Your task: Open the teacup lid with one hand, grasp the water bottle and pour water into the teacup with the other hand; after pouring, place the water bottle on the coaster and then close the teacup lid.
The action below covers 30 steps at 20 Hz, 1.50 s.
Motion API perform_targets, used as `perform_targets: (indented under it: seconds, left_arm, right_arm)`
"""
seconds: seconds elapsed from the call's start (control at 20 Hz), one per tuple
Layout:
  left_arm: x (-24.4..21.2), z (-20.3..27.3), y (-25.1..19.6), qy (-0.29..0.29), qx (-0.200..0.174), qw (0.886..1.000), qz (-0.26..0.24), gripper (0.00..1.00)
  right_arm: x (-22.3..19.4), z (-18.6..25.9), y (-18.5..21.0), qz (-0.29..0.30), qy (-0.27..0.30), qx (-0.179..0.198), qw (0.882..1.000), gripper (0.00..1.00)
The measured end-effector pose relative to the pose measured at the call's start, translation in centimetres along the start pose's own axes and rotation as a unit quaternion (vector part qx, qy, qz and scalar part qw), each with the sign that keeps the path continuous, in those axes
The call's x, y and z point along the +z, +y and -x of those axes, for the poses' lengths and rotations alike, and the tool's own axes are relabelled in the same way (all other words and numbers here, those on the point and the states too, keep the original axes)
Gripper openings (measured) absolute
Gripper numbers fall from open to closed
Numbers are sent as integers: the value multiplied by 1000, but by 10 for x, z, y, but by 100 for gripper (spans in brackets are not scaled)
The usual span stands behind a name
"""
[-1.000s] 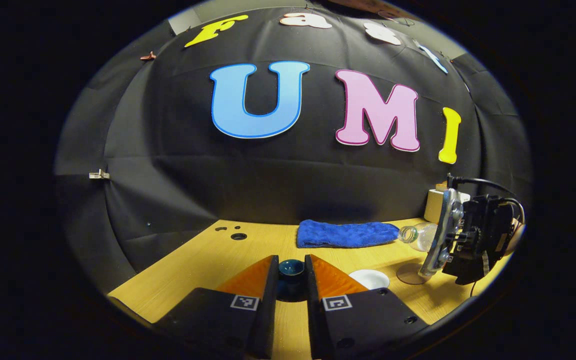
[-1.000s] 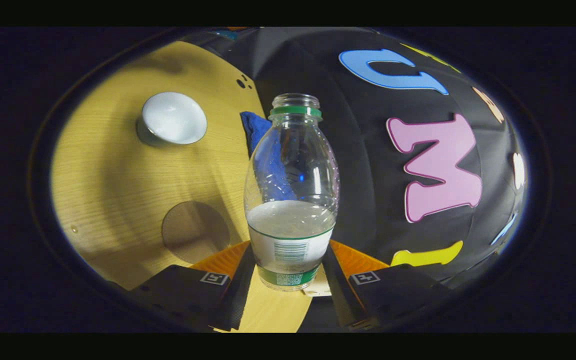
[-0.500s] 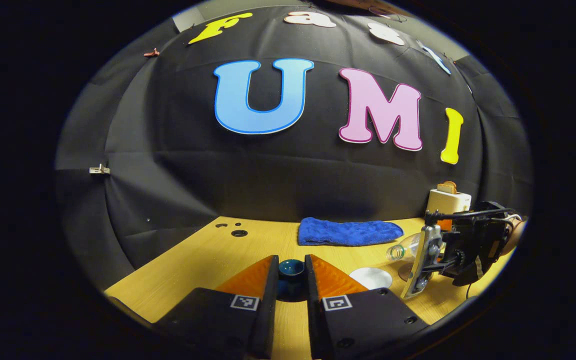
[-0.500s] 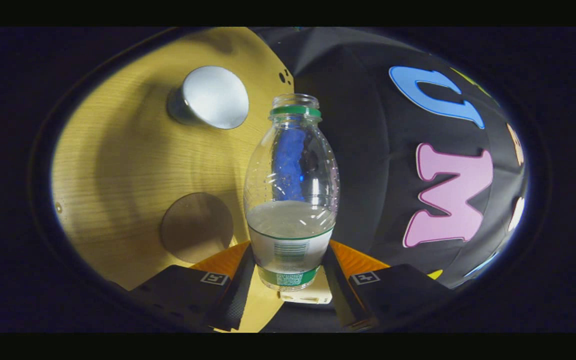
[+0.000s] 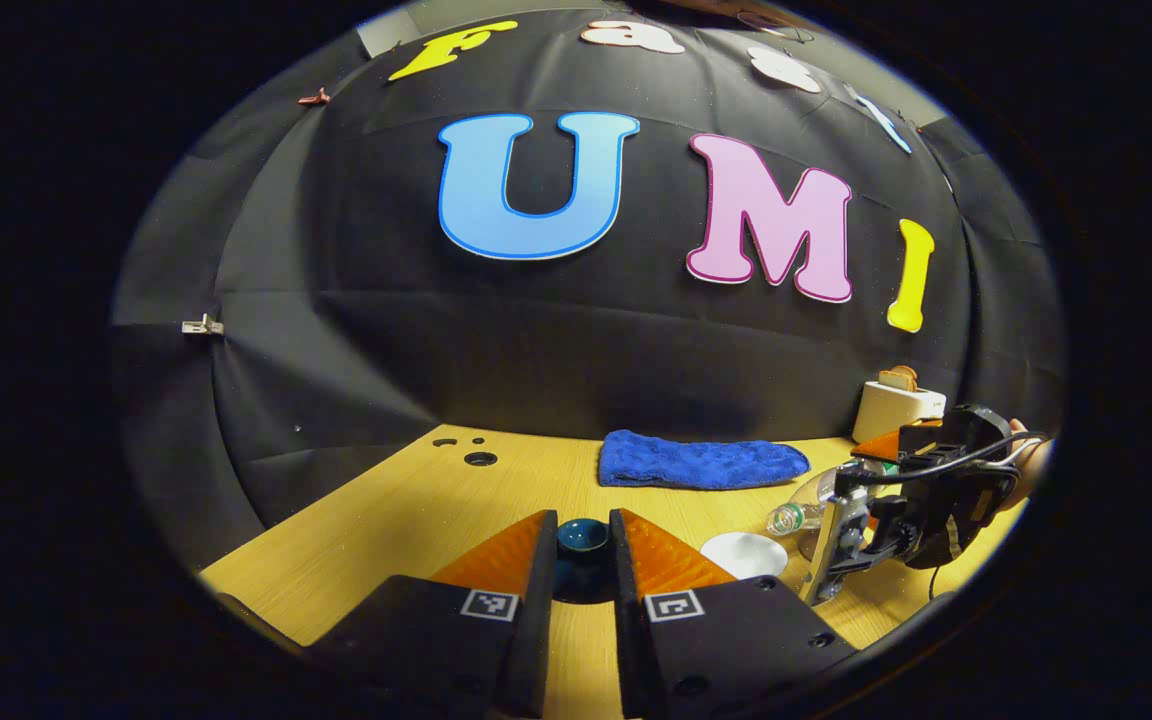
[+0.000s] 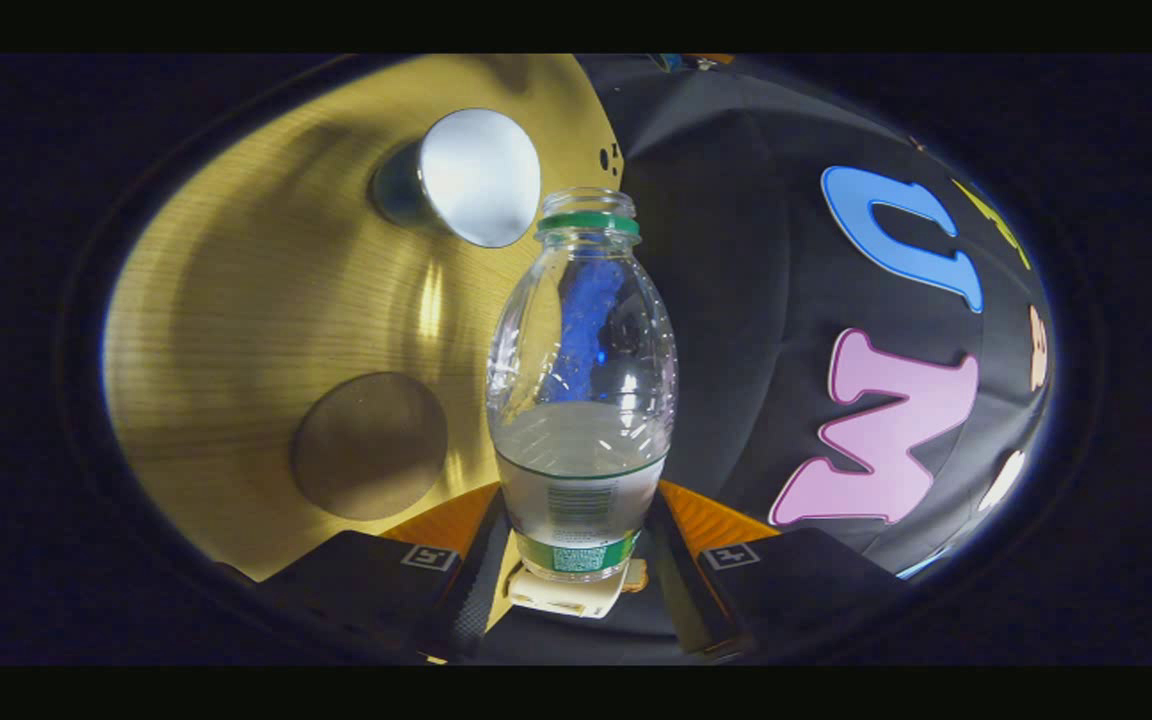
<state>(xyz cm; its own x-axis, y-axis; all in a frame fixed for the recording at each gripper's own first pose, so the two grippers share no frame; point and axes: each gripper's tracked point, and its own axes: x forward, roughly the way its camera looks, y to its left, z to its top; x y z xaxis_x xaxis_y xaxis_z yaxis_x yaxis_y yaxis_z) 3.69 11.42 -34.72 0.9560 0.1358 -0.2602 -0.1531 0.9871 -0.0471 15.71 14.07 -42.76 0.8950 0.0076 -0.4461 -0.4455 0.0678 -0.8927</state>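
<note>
Two grippers at work over my wooden tabletop (image 5: 416, 510): the left gripper (image 5: 582, 560) is clamped on the dark lid (image 5: 582, 540), its fingers pressing on either side, held forward of the booth wall. From that gripper's view, the right gripper (image 5: 841, 530) sits far off at the right edge, carrying the bottle (image 5: 801, 510) tipped over with its open mouth pointing toward the white cup (image 5: 742, 555). A blue cloth (image 5: 701, 465) lies behind them, and a small white toaster (image 5: 898, 408) stands in the back corner. In the right gripper view, my right gripper (image 6: 576, 560) grips the clear bottle (image 6: 581, 400) low on its labelled base (water fills roughly the lower third). The cup (image 6: 476, 175) shows just beside the bottle's green-ringed neck, and the round coaster (image 6: 369, 445) lies bare on the tabletop, apart from the cup.
</note>
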Motion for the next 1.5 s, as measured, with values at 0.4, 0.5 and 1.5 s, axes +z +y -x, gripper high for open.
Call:
perform_targets:
  seconds: [0.4,0.5,1.5]
  left_arm:
    - [-1,1,1,1,1,1000,2,31]
    - [-1,1,1,-1,1,1000,3,31]
    - [1,11,9,-9,10,1000,12,28]
  right_arm:
    - [1,-2,-7,55,-14,-23,998,73]
    - [2,-3,-12,70,-16,-35,997,73]
    - [15,2,-42,194,-53,-156,967,70]
